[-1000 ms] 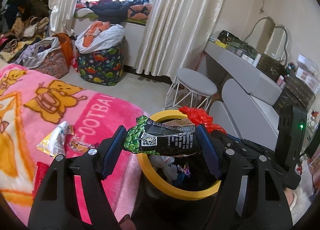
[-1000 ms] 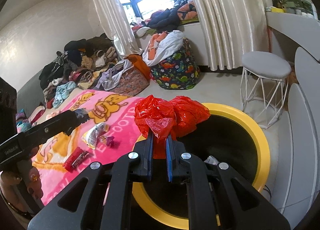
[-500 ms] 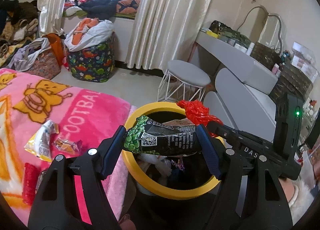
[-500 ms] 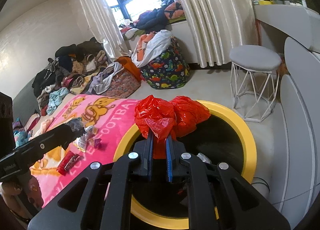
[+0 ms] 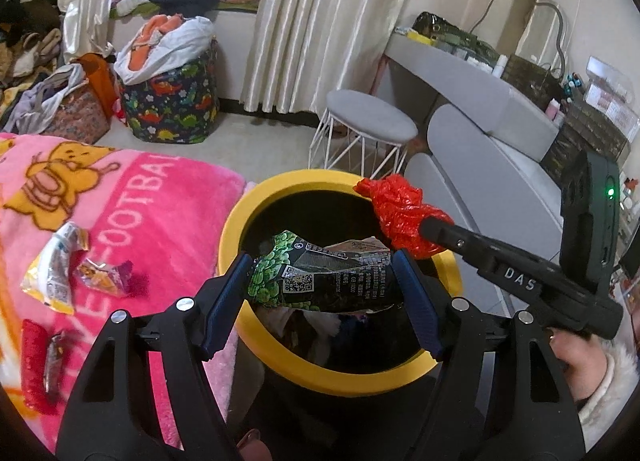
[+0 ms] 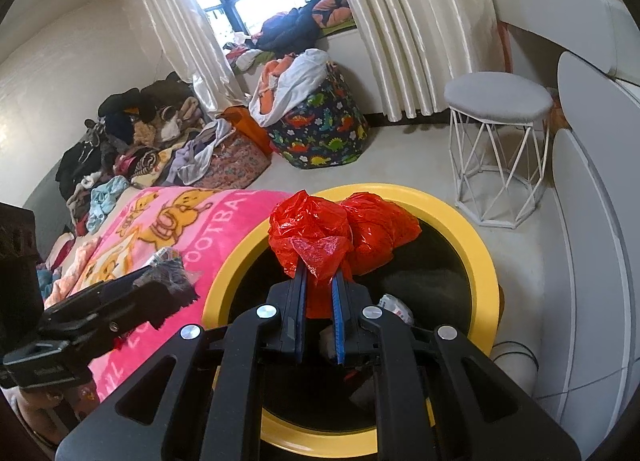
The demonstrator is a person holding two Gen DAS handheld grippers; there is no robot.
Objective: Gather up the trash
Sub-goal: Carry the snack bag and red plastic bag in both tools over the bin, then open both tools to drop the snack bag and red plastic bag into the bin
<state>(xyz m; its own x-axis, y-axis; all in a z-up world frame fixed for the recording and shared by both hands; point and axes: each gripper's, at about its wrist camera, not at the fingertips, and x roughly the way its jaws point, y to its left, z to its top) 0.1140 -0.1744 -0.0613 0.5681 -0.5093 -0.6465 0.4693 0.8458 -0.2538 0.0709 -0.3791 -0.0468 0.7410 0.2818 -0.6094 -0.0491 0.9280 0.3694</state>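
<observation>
Reading "DAS" on the right gripper, "FOOTBAL" on the pink blanket.

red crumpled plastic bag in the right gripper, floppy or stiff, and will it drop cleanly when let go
The red crumpled plastic bag is probably floppy and very light: it bunches in thin, glossy folds above the right gripper. It may cling or drift instead of falling straight. It hangs over the mouth of the yellow-rimmed black bin, so it should still land inside.

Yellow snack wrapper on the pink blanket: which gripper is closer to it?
Left. The left gripper, shut on a green-black packet, sits just right of the yellow wrapper. The right gripper, holding red plastic, is past the bin's far rim.
</observation>
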